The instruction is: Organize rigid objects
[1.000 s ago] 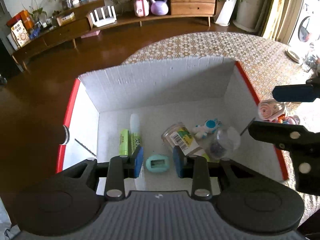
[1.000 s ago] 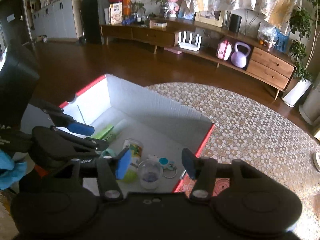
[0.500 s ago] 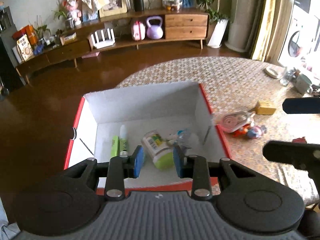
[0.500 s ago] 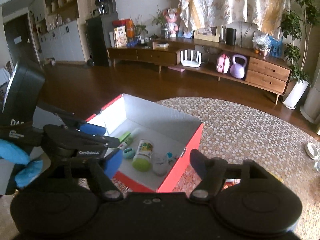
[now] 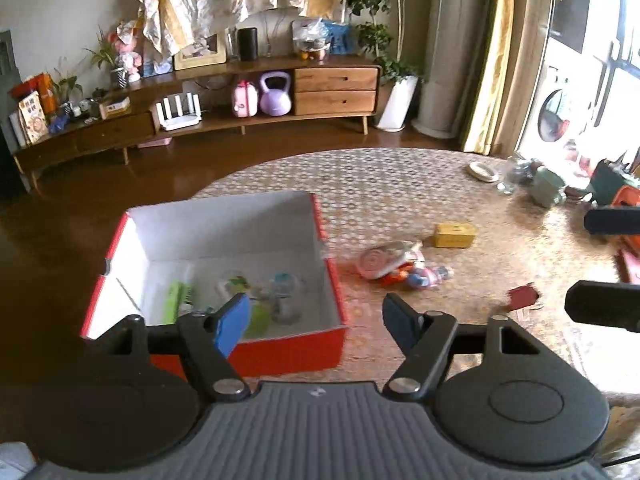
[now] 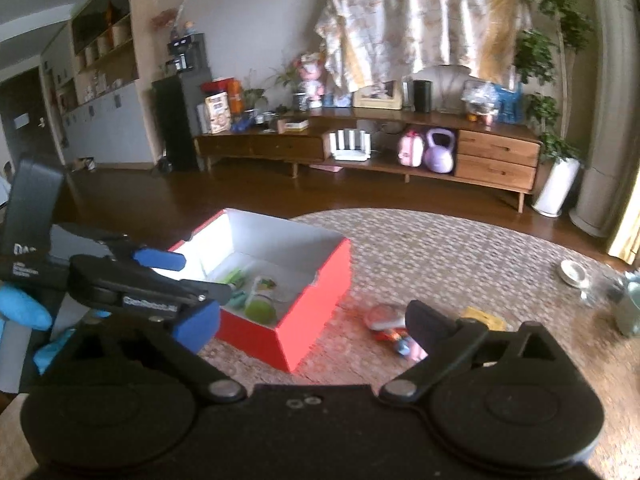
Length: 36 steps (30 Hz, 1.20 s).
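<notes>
A red box (image 5: 288, 354) with a white inside stands on the patterned table; it also shows in the right wrist view (image 6: 316, 308). In it lie a green tube (image 5: 174, 304), a green-capped bottle (image 6: 262, 300) and a clear jar (image 5: 285, 296). On the table right of the box lie a pink tape dispenser (image 5: 380, 258), small toys (image 5: 418, 276), a yellow box (image 5: 454, 234) and a red card (image 5: 522, 296). My left gripper (image 5: 316, 320) is open and empty, above the box's near right corner. My right gripper (image 6: 312, 322) is open and empty, back from the box.
A small dish (image 5: 484, 171), a glass (image 5: 510, 182) and a green mug (image 5: 546, 190) stand at the table's far right. The table edge curves behind the box, with brown floor beyond. A wooden sideboard (image 5: 240, 112) lines the far wall.
Both grippers have pulled up and back from the box, and both have opened wider. The left one was low inside the box over a small teal object and is now above its near edge.
</notes>
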Available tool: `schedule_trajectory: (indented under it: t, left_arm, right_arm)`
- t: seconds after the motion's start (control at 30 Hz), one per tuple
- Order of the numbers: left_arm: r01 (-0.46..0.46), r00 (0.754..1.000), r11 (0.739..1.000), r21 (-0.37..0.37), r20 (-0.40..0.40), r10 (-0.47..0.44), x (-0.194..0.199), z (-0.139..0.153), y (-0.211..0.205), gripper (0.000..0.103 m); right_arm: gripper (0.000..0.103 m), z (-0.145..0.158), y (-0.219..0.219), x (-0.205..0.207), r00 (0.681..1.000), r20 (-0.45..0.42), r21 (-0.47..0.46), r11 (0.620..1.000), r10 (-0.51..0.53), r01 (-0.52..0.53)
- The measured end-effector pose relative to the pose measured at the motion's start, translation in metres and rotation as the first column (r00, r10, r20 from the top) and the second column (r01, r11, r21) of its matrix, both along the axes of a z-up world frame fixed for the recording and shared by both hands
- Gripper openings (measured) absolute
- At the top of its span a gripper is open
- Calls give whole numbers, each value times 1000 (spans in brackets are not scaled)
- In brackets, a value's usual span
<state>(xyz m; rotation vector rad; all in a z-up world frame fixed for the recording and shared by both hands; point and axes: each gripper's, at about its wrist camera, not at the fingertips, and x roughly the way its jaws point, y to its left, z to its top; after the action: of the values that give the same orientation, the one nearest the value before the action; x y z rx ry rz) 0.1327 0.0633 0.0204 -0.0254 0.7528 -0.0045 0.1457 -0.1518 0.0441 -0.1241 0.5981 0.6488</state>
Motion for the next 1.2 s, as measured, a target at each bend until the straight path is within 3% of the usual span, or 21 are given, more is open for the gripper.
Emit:
schedule_trajectory:
  t: [0.33,0.7,1.2]
  left_arm:
    - [26,997,998,-61,77,-21,-7,-5,-39,80]
    - [39,997,994,-103,63,-33,12,-32,-66,80]
    - [113,992,994,-2,62,-113,80,-83,-94,80]
  right_arm:
    - [99,-29,-58,-19,998,-11,-39,997,-67,66]
    - [99,-66,-91,-17,992,-41,-86,989,-120,116]
    - [85,-116,-120,34,974,-74,-161,966,-214,200]
